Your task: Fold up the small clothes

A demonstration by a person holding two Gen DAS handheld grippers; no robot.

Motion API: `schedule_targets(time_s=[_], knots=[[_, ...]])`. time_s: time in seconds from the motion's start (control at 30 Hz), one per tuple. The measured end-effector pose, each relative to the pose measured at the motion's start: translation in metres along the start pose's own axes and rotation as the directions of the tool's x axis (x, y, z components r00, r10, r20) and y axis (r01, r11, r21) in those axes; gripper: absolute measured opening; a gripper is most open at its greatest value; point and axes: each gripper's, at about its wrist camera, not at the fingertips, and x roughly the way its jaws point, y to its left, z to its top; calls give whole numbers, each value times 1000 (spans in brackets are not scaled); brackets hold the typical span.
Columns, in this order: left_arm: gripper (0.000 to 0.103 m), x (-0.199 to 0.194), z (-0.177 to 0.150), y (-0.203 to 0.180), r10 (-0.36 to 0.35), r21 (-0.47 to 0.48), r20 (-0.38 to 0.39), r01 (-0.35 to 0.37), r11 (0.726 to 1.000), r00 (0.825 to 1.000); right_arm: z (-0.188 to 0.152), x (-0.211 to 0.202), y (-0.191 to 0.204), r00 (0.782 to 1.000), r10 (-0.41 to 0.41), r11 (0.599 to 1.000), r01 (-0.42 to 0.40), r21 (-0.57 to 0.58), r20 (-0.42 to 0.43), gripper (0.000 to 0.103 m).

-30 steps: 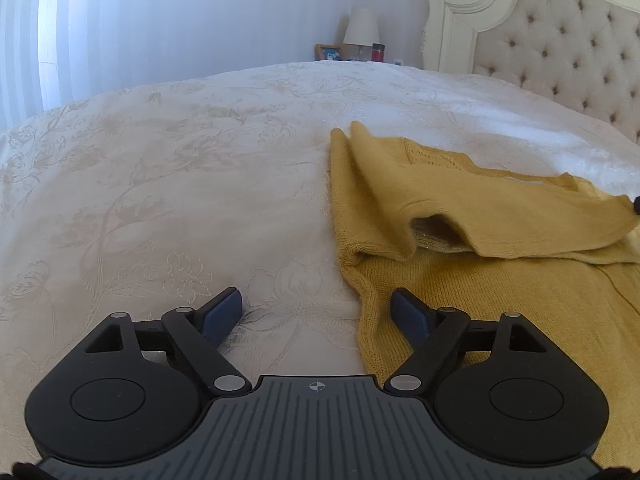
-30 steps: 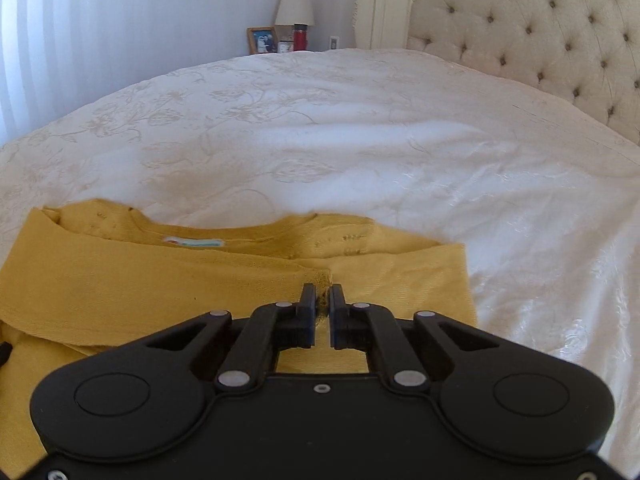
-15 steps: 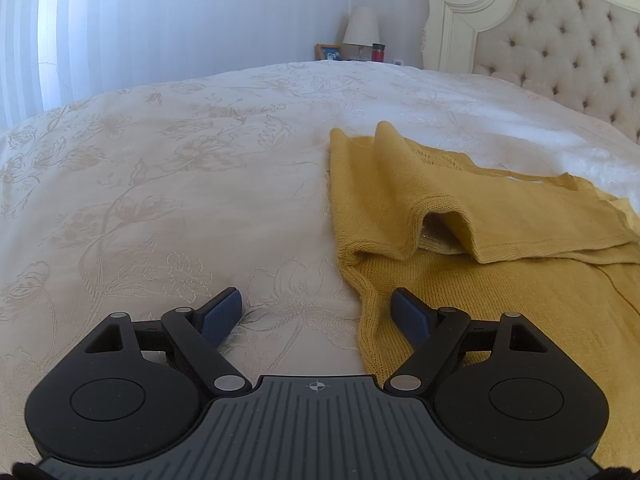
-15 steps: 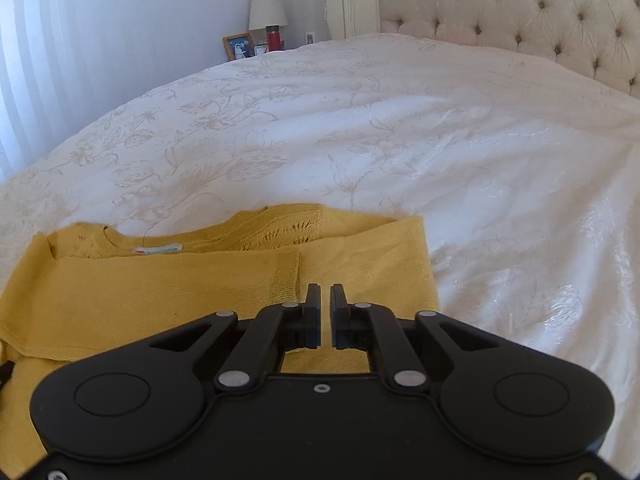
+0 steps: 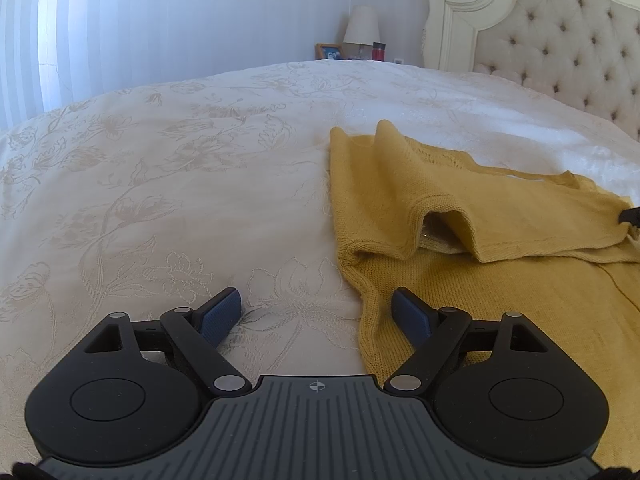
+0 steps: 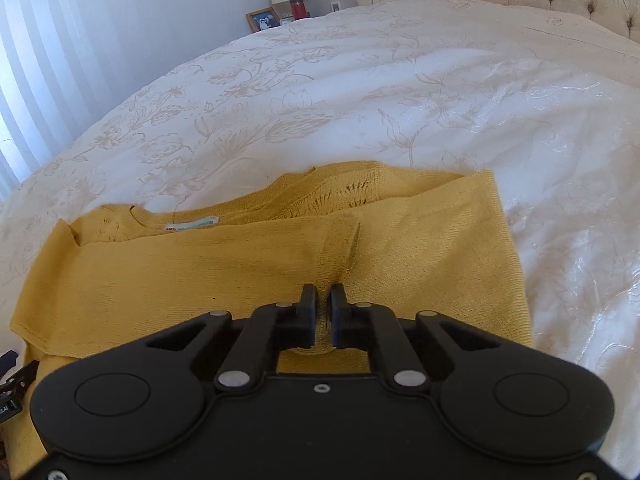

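Note:
A mustard-yellow knit sweater [image 5: 500, 280] lies on the white bedspread [image 5: 180, 184], with a sleeve folded across its upper body. My left gripper [image 5: 316, 308] is open and empty, low over the bed at the sweater's left edge, its right finger over the knit. In the right wrist view the sweater [image 6: 200, 276] fills the foreground, neck label toward the far side. My right gripper [image 6: 324, 300] is shut on a pinched ridge of the folded sleeve fabric. Its tip also shows at the right edge of the left wrist view [image 5: 632, 216].
A tufted cream headboard [image 5: 560, 48] stands at the right. A nightstand beyond the bed holds a lamp [image 5: 362, 30], a picture frame [image 6: 264, 20] and a red cup [image 6: 298, 7]. Striped curtains [image 5: 120, 20] hang behind. The bedspread stretches wide to the left.
My right gripper has carried the pinched sleeve fabric across the sweater, and the folded sleeve now lies flatter over the chest. The left gripper has stayed in place, open.

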Motion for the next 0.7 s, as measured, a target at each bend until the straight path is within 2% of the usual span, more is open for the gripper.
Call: schedule_targets(time_s=[0.07,0.17,0.23,0.33,0.4,0.47,0.5,0.57,0.7], knots=[[83,0,0,0,0,0,0,0,1000,1000,4,-14,-2,999,-12,1000,12,2,42,12],[83,0,0,0,0,-1,0,0,1000,1000,9,-25,-14,993,-104,995,104,6,63,12],[83,0,0,-1,2,1,0,-2,1000,1000,8,-22,-30,988,-150,988,149,34,39,12],[83,0,0,-1,2,1,0,-2,1000,1000,2,-11,-49,992,-120,990,122,69,-25,13],[83,0,0,-1,3,3,0,-3,1000,1000,-4,-9,-54,991,-130,987,132,90,-35,30],[83,0,0,-2,4,3,-1,-4,1000,1000,-9,-12,-58,992,-126,985,129,117,-30,35],[83,0,0,-2,5,4,-1,-5,1000,1000,-10,-14,-60,992,-125,983,128,132,-29,45],[83,0,0,-2,6,5,-2,-6,1000,1000,-15,-23,-62,993,-117,981,119,155,-22,56],[83,-1,1,-3,7,3,-8,-7,1000,1000,-29,-42,-60,995,-97,984,101,149,-38,58]])
